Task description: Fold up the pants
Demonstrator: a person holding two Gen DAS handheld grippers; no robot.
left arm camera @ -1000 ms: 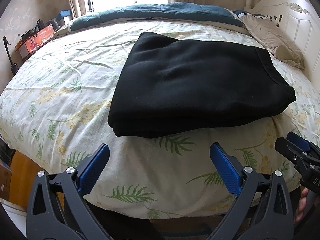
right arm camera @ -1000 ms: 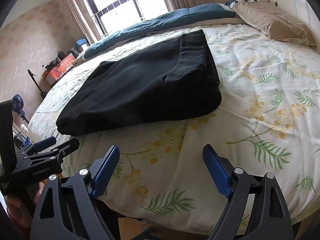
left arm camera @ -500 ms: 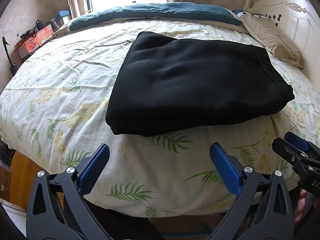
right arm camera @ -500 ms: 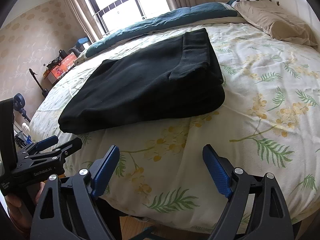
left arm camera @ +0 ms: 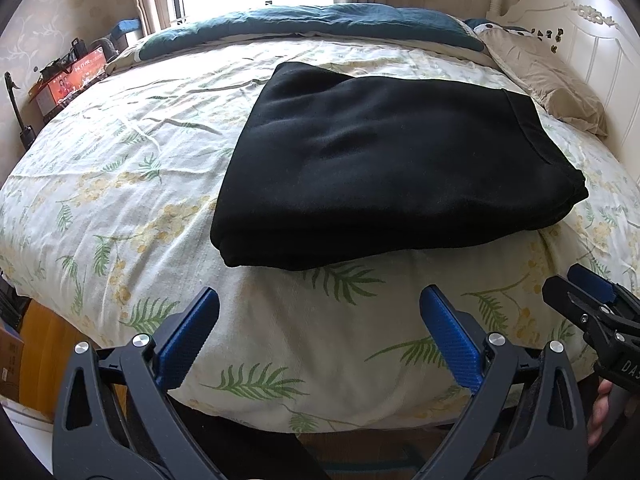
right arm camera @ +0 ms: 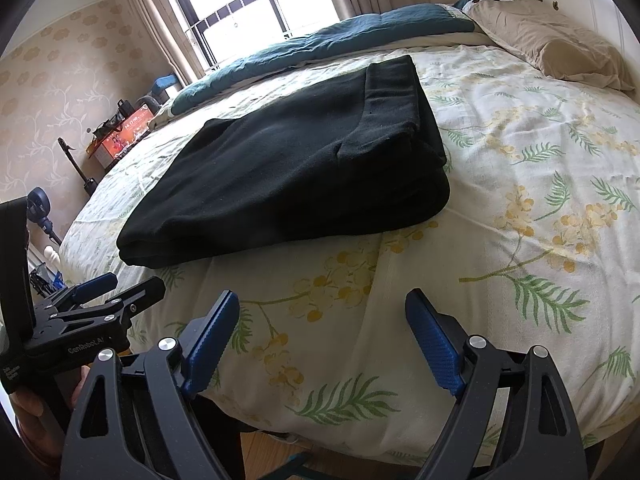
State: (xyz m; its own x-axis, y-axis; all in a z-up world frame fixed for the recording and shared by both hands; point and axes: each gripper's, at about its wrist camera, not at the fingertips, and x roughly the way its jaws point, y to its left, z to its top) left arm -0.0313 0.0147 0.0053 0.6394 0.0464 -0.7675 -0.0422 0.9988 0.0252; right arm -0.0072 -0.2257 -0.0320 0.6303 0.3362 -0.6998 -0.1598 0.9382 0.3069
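Note:
Black pants [left arm camera: 384, 164] lie folded into a thick rectangle on the leaf-patterned bedspread [left arm camera: 120, 184], their waistband end toward the pillow. In the right wrist view the same pants [right arm camera: 288, 168] sit left of centre. My left gripper [left arm camera: 320, 312] hovers open over the near edge of the bed, short of the pants, with nothing between its blue pads. My right gripper [right arm camera: 322, 312] is open too, also empty, at the bed's near edge to the right of the pants. Each gripper shows at the side of the other's view.
A beige pillow [left arm camera: 552, 84] and white headboard [left arm camera: 580, 32] are at the right. A dark teal quilt [left arm camera: 320, 24] lies along the far side under the window. A red box [left arm camera: 68, 84] and clutter stand by the left wall. Wooden floor shows below the bed edge.
Both views have shifted very slightly, so the pants sit a touch lower in the right wrist view. Both grippers stay open and empty; the pants have not moved.

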